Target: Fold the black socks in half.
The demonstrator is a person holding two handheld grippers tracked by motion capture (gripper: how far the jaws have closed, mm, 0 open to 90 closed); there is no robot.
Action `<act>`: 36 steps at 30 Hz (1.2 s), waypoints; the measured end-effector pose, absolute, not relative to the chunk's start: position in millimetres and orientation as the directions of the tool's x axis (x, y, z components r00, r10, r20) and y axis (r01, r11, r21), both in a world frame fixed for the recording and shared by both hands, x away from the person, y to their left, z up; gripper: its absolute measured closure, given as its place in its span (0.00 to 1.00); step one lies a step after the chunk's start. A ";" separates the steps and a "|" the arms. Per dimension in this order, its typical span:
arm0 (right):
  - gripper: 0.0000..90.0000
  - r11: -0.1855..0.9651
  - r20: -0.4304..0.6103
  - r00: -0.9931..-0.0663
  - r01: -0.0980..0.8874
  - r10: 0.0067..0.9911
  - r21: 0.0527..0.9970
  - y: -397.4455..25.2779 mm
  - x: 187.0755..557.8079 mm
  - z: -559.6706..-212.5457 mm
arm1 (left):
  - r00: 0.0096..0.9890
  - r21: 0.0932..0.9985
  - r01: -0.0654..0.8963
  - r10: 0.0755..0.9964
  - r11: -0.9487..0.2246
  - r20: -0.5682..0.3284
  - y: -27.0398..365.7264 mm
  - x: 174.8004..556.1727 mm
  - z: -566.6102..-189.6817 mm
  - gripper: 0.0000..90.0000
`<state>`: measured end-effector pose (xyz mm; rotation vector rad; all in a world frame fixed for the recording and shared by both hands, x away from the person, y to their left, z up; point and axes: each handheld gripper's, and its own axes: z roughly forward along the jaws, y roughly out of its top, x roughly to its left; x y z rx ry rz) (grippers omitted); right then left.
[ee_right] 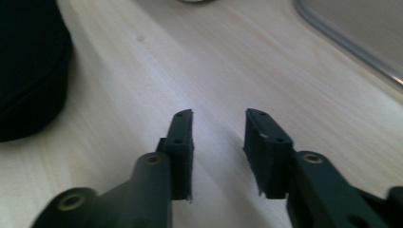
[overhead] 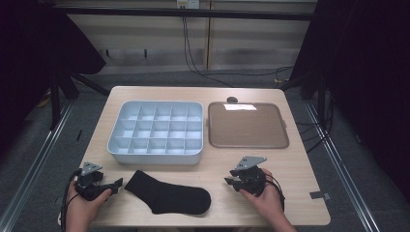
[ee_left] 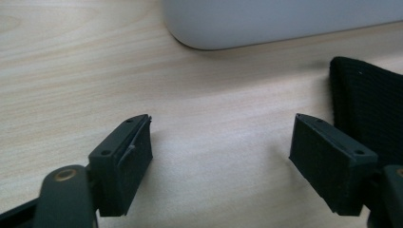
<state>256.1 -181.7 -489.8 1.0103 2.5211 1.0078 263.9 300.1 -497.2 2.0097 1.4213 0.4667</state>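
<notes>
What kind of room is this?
Probably a lab or recording studio, not a home: the light wooden table stands between dark curtains, cables trail over the grey floor, and metal rails run alongside.

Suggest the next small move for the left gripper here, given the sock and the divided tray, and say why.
Probably ease the left gripper sideways onto the cuff end of the black sock. Its jaws stand wide open with bare table between them, and the sock's edge lies just beside one jaw. The sock lies flat in front of the empty divided tray; the right gripper holds nothing.

Sock (overhead: 168, 194) before organizer (overhead: 155, 131), tray (overhead: 247, 125) right.
</notes>
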 end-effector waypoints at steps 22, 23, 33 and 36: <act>1.00 0.549 0.083 -0.804 0.472 0.588 0.689 -157.9 245.2 -466.8 | 0.402 0.644 0.730 0.907 -0.232 -0.129 282.1 253.4 -477.2 0.30; 1.00 0.550 0.081 -0.812 0.461 0.578 0.696 -156.2 244.6 -465.9 | 0.400 0.642 0.731 0.907 -0.231 -0.129 281.6 252.4 -476.0 0.30; 1.00 0.588 0.052 -0.877 0.363 0.477 0.723 -127.7 231.7 -456.8 | 0.402 0.639 0.736 0.904 -0.224 -0.145 273.2 246.7 -465.5 0.32; 1.00 0.616 0.056 -0.894 0.350 0.444 0.706 -118.7 228.7 -461.5 | 0.424 0.617 0.748 0.891 -0.244 -0.162 264.1 245.7 -467.4 0.34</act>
